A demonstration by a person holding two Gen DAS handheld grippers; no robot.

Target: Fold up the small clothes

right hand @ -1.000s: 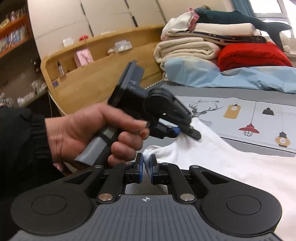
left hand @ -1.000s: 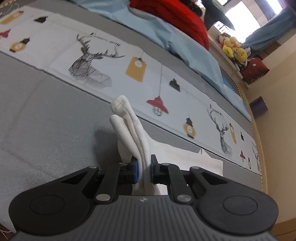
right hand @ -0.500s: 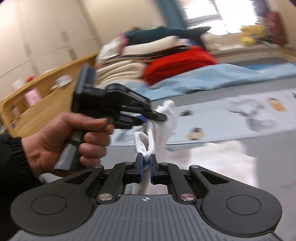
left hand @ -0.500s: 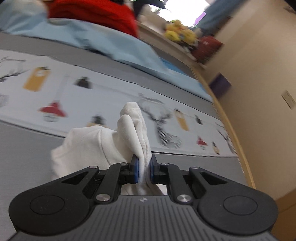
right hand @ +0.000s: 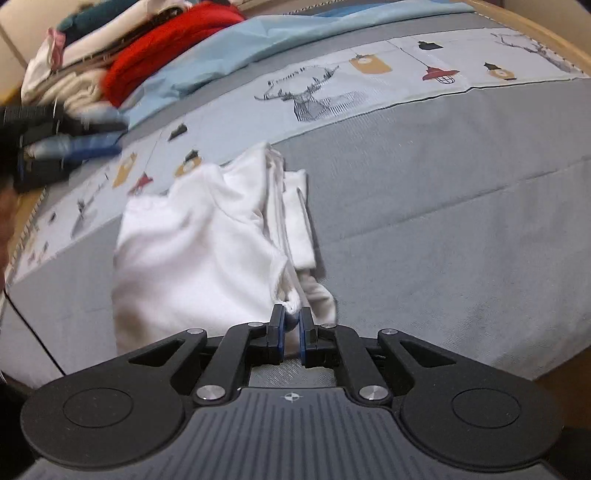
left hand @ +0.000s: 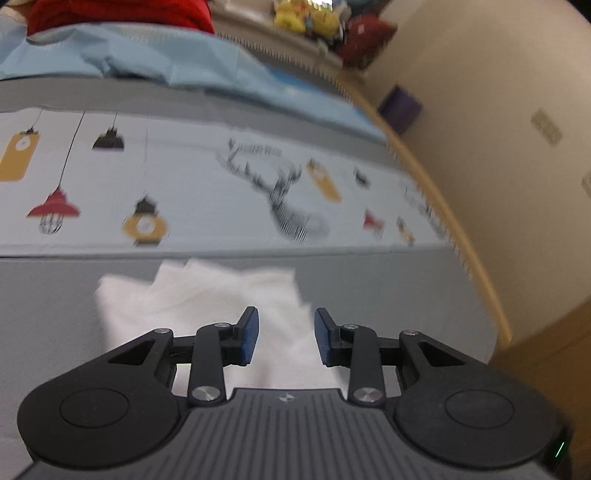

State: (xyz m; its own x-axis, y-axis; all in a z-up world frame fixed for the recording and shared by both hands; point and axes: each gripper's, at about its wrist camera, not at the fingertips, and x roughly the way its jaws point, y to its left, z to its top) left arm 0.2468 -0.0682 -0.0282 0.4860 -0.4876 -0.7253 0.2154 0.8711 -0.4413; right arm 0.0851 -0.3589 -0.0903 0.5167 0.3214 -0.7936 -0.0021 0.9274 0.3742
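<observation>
Left wrist view: my left gripper (left hand: 284, 336) has its blue-padded fingers (left hand: 250, 335) spread wide apart, holding nothing. The white garment (left hand: 207, 299) lies on the grey bedcover (left hand: 48, 317) in the lower centre of the frame, directly behind the gap between the fingers. A printed runner (left hand: 192, 184) with deer and lantern motifs crosses the middle of the frame; a pale blue sheet (left hand: 155, 55) and a red blanket (left hand: 118, 14) occupy the upper left. The frame is motion-blurred.

Right wrist view: my right gripper (right hand: 291, 326) is clenched on a corner of the white garment (right hand: 199, 243), a small tuft of fabric pinched between the blue pads (right hand: 281, 332) at lower centre. The garment is folded loosely on the grey bedcover (right hand: 443, 206) at centre left, with layered edges along its right side and its far end reaching the printed runner (right hand: 369, 81). My left gripper (right hand: 74, 144) appears blurred at the left edge, well apart from the cloth. Stacked linens (right hand: 74, 85) and the red blanket (right hand: 159, 51) sit in the upper left, with the pale blue sheet (right hand: 280, 33) along the top.
</observation>
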